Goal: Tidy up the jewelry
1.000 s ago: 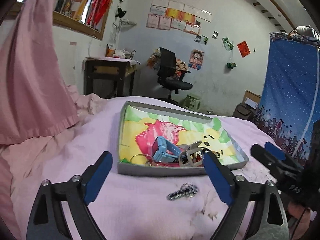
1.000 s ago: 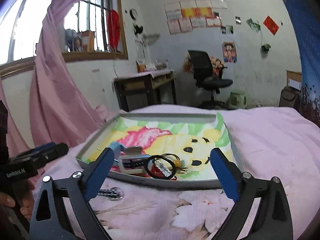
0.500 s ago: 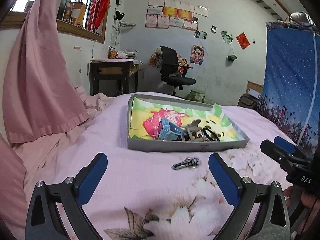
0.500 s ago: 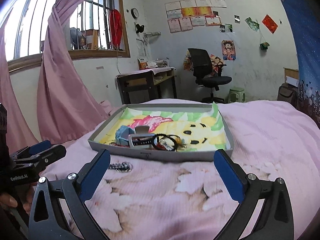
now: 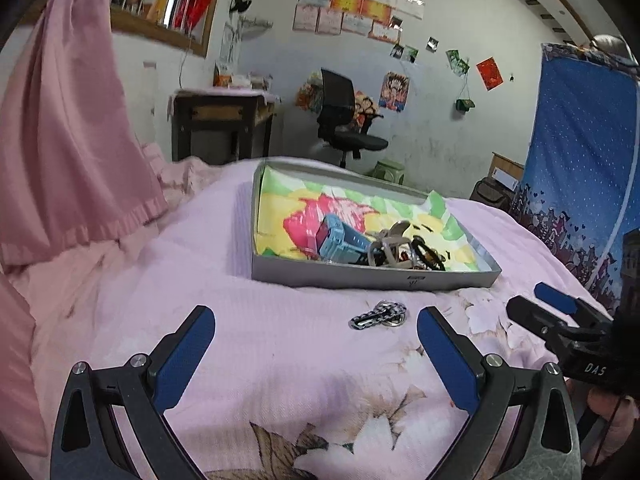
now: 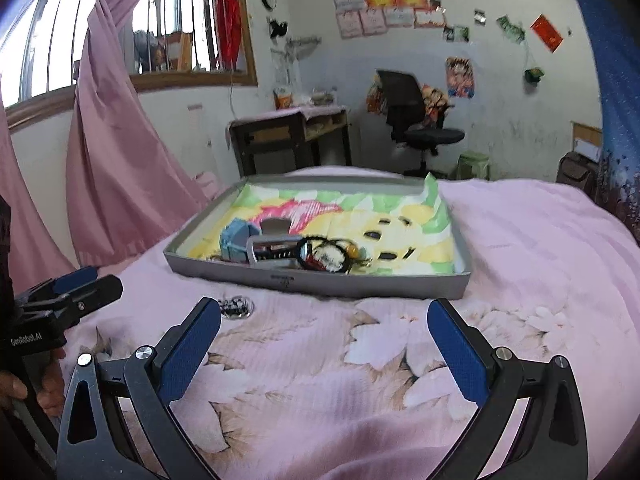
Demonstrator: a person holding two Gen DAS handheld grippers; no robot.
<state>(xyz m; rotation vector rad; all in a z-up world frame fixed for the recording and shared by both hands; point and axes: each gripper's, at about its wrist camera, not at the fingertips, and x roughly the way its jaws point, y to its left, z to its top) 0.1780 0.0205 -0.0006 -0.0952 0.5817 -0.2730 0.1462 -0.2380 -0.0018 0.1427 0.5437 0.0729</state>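
Observation:
A grey tray [image 5: 360, 278] with a colourful cartoon liner lies on the pink bed; it also shows in the right wrist view [image 6: 320, 280]. In it lie a blue watch [image 5: 340, 242], a grey watch [image 6: 272, 252] and dark bracelets [image 6: 324, 254]. A silver chain bracelet [image 5: 378, 315] lies on the bedspread in front of the tray, also seen in the right wrist view [image 6: 237, 306]. My left gripper [image 5: 316, 344] is open and empty, just short of the chain. My right gripper [image 6: 324, 336] is open and empty, in front of the tray.
A pink curtain [image 5: 72, 120] hangs at the left. A desk [image 5: 224, 120] and an office chair [image 5: 348, 128] stand beyond the bed. A blue cloth [image 5: 580, 160] hangs at the right.
Both grippers have drawn back from the tray, which now looks further off. More bedspread shows in front of them. The chain has not moved.

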